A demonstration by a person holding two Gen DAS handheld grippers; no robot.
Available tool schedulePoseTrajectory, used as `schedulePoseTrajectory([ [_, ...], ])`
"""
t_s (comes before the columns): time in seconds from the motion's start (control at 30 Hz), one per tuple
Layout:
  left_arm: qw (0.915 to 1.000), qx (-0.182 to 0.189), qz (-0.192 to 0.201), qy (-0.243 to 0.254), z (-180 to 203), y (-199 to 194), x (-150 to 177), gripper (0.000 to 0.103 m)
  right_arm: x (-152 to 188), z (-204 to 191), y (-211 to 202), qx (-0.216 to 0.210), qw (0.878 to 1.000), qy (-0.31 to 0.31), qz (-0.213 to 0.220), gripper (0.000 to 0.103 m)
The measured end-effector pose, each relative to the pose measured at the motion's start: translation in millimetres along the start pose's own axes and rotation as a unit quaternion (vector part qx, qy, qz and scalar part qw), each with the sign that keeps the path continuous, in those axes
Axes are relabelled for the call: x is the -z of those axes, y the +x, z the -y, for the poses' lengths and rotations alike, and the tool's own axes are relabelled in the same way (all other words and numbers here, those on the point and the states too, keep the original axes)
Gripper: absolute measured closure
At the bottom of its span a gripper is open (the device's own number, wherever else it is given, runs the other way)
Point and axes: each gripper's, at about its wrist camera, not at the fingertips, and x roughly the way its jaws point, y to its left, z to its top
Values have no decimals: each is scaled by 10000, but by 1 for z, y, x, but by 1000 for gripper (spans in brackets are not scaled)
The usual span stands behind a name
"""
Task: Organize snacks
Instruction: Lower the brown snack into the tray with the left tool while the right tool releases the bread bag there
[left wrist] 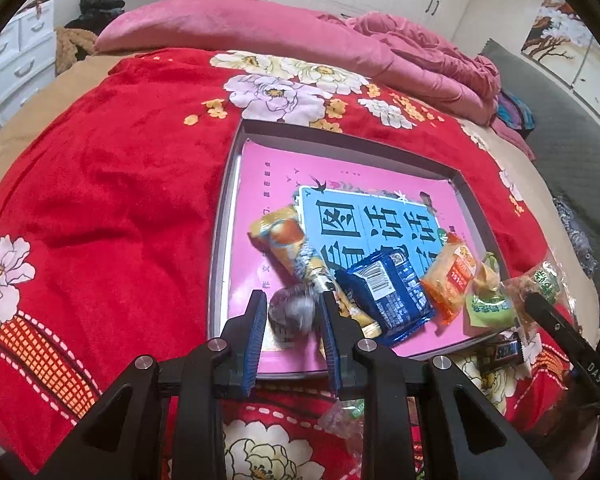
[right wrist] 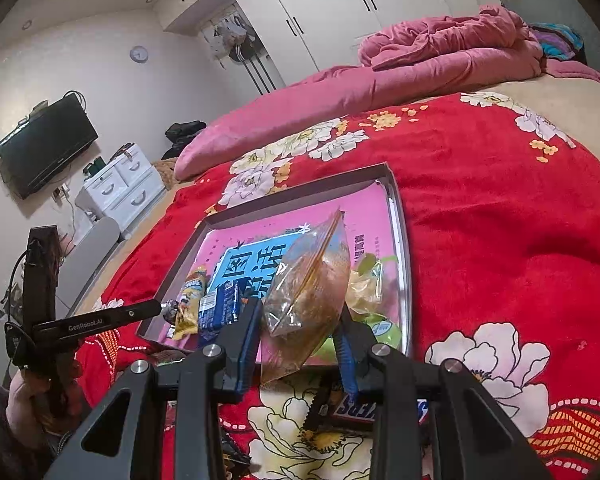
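On a bed under a red floral blanket (left wrist: 112, 184) lies a shallow tray (left wrist: 220, 240) of snacks. The left gripper (left wrist: 294, 320), angled steeply down at the tray's near edge, clamps a small silvery-wrapped snack (left wrist: 292, 312). The right gripper (right wrist: 300, 320) grips a clear bag of brown snacks (right wrist: 308, 292) above the tray's near rim; the blanket left of the tray lies open.

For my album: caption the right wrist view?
Right gripper holds a clear bag over the tray.

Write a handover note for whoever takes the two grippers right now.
Left gripper: shut on a round foil-wrapped snack, low over the tray.
Right gripper: shut on a clear bag of brown snacks, at the tray's near edge.
Done: orange-yellow packet, blue packet, orange pack and green pack lie in the tray.
Left: release both; the Snickers bar is on the red blanket.
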Motion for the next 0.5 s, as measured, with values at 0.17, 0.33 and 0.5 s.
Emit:
schedulePoseTrajectory([
  [0.17,10000,41,-42,-1,1,5,2,76,-1,1,6,41,10000,-14,-38,68],
  [0.33,9999,59,-125,-14,2,11,4,76,-2,-2,15,101,9999,-84,-77,68],
  [0.5,9999,56,-137,42,5,13,5,76,-2,-6,25,129,9997,-142,-150,68],
])
